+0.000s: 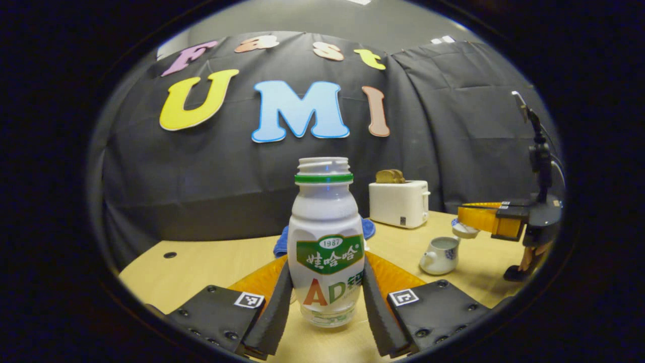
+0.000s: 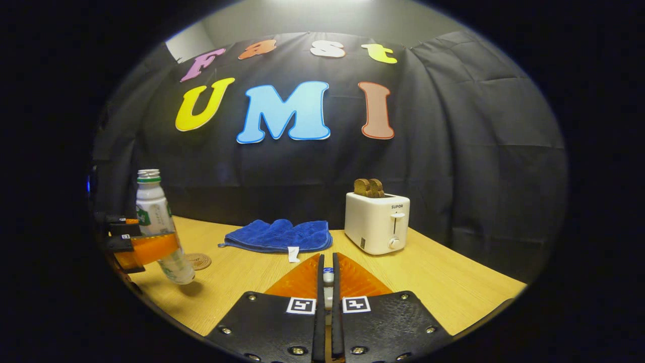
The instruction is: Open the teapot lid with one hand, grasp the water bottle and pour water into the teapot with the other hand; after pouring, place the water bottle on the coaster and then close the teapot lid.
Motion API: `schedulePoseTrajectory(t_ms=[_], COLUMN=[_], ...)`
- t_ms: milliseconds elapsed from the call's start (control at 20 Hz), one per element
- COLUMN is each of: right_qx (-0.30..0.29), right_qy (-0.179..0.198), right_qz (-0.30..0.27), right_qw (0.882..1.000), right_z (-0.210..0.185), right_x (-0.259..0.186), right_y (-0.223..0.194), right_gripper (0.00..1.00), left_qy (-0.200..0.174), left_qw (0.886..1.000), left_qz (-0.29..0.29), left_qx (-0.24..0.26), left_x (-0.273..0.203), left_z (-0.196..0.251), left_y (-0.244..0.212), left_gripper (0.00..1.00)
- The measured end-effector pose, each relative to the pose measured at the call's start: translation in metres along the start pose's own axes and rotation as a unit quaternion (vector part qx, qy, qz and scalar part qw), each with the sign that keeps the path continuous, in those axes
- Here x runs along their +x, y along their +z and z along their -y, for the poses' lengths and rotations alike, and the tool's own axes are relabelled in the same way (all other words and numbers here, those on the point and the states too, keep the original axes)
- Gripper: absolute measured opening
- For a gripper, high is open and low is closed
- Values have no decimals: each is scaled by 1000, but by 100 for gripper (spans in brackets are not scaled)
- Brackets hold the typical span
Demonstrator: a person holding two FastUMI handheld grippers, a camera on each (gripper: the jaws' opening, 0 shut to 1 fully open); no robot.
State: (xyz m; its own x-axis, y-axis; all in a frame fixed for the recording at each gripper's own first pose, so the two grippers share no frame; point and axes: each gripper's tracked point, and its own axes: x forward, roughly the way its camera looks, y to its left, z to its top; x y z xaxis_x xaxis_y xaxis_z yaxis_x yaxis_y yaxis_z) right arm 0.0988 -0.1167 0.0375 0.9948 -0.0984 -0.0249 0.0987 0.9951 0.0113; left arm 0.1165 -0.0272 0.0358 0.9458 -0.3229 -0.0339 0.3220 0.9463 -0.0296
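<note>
In the left gripper view, a water bottle (image 1: 325, 242) stands upright between the left gripper's (image 1: 326, 322) fingers, above the table (image 1: 201, 267); a cloth (image 1: 282, 242) lies behind it; to its right sits the teapot (image 1: 441, 255), with a toaster (image 1: 399, 203) behind; the lid (image 1: 464, 230) hangs above the teapot in the right gripper (image 1: 466, 222); in the right gripper view, a coaster (image 2: 198, 261) lies just right of the bottle.

left gripper (image 1: 326, 307) clamped, right gripper (image 2: 326, 282) closed
</note>
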Motion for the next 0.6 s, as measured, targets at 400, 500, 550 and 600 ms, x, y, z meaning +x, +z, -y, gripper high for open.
schedulePoseTrajectory(t_ms=[400,500,550,600], right_qx=[-9,-12,-12,-12], right_qy=[3,4,5,6], right_qz=[-20,-27,-32,-36], right_qw=[1000,1000,999,999], right_z=[-7,-8,-10,-10], right_x=[24,27,28,29], right_y=[-23,-31,-34,-38], right_gripper=[5,5,5,5], left_qy=[35,40,42,44], left_qw=[999,999,999,999], left_qz=[17,20,21,22], left_qx=[11,15,17,22], left_x=[-10,-12,-13,-14], left_z=[-28,-32,-35,-38], left_y=[9,11,12,12], left_gripper=[75,78,79,80])
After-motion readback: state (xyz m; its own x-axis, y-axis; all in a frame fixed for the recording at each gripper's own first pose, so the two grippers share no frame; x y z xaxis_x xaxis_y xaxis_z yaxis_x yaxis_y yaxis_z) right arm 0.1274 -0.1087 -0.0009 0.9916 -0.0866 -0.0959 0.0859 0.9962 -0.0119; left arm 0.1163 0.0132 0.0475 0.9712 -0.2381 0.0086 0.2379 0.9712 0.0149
